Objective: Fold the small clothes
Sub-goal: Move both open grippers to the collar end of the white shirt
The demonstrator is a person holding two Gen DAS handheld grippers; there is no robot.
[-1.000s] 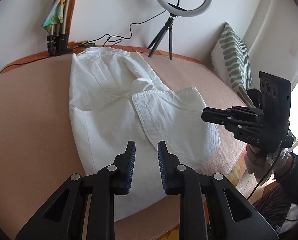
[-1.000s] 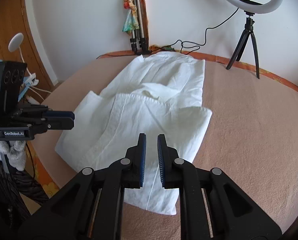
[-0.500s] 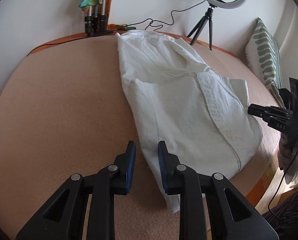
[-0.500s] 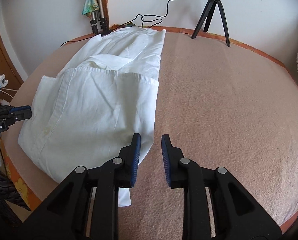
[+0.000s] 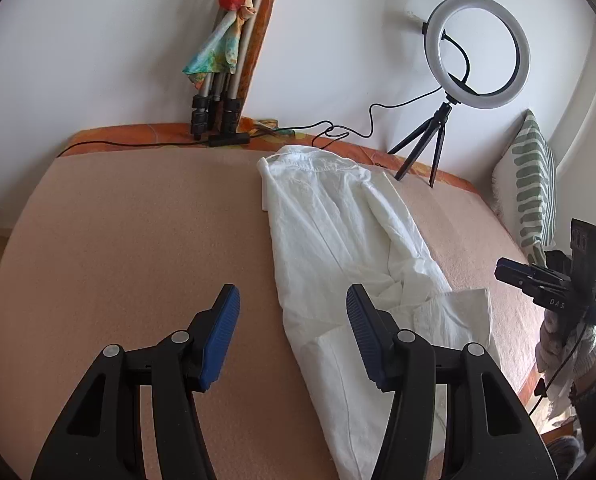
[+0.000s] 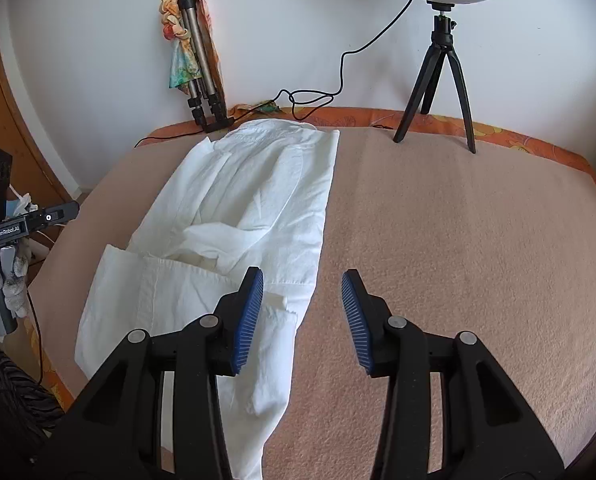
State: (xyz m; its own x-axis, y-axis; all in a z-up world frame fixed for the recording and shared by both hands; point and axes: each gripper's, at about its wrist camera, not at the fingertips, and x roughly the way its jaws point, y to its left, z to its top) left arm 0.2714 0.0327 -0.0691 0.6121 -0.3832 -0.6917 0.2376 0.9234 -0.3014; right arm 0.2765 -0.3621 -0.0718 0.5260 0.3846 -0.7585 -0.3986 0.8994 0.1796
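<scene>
A white garment [image 5: 338, 240] lies folded into a long narrow strip on the peach blanket [image 5: 138, 240], running from the wall toward the near edge. My left gripper [image 5: 293, 300] hovers over the strip's left edge. Its jaws are opening, and the blue pads press on nothing. In the right wrist view the garment [image 6: 258, 200] lies to the left. My right gripper [image 6: 303, 280] hangs above its right edge, jaws opening and holding nothing. Each gripper shows in the other's view: the right gripper [image 5: 510, 272] at the far right, the left gripper [image 6: 72, 210] at the far left.
A ring light on a small black tripod [image 5: 478, 46] [image 6: 444, 64] stands at the back right with its cable trailing along the wall. A folded tripod with a colourful scarf [image 5: 222, 92] leans on the wall. A striped pillow [image 5: 532, 184] sits at the right.
Both grippers went from nearly shut to wide apart. The left one shifted toward the garment's left edge, the right one toward its right edge. The garment now lies as a narrower strip.
</scene>
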